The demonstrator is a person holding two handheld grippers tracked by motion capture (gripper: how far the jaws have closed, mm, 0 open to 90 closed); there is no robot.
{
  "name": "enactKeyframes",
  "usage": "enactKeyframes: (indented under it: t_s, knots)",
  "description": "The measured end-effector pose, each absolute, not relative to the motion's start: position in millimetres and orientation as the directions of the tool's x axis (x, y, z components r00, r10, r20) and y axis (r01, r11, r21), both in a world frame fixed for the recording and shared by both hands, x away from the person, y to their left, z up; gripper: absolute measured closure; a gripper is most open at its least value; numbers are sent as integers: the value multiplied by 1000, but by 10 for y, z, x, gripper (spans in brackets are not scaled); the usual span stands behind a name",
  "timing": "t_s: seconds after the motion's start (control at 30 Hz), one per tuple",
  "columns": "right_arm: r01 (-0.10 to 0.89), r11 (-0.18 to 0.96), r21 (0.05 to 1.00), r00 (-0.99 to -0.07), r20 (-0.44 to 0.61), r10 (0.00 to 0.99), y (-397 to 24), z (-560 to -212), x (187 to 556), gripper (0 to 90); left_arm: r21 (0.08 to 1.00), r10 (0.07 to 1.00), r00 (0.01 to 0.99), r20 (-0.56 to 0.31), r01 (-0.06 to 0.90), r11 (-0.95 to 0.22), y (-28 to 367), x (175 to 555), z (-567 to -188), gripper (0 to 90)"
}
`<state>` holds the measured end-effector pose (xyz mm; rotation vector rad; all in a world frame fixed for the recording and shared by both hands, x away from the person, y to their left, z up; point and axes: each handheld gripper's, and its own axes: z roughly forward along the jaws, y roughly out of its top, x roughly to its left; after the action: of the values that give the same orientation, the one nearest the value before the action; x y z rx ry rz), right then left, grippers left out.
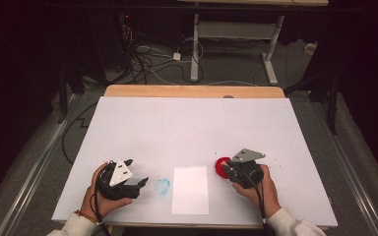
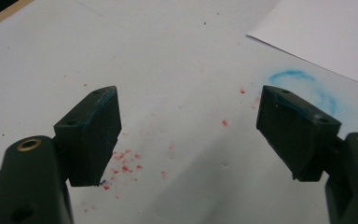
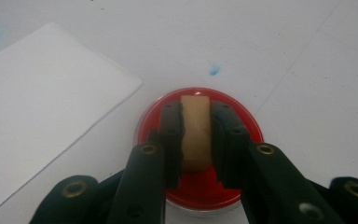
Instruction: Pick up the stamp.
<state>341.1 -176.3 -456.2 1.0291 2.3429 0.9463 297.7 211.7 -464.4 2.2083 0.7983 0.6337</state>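
A: Where do we stand with the sponge [image 3: 196,133]?

B: Our right gripper [image 3: 196,140] has it clamped, jaws pressed on both its sides. It stands upright in the red dish [image 3: 198,186], long axis pointing away from us.

A: And the paper [image 1: 190,189]?

B: Just left of the dish, between our two hands. So the sponge must travel left from the dish. Our right hand is nearer.

A: Our left gripper [image 2: 189,135]?

B: Jaws wide apart, holding nothing, left of the paper, over the blue smear [image 1: 162,186].

1 red dish [image 3: 200,186], 1 tan block [image 3: 196,133], 1 paper sheet [image 1: 190,189], 2 tools.
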Motion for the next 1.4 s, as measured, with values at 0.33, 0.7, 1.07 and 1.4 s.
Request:
enactKeyframes:
  t_s: [0.33, 0.7, 1.07, 1.4]
  knots:
    - [478, 489, 730, -651, -80, 755, -1781, -4588, 3426, 759, 738, 690, 696, 199, 357, -573, 2109, 2981, -4652, 213]
    - [466, 511, 723, -680, -77, 729, -1812, -4583, 3452, 762, 733, 683, 705, 192, 360, -577, 2101, 2987, -4653, 234]
    - [484, 523, 701, -690, -62, 721, -1817, -4545, 3487, 762, 728, 673, 711, 203, 351, -589, 2079, 2995, -4661, 234]
    - [435, 467, 770, -691, -47, 721, -2019, -4165, 3437, 762, 739, 681, 704, 201, 348, -577, 2110, 3032, -4653, 228]
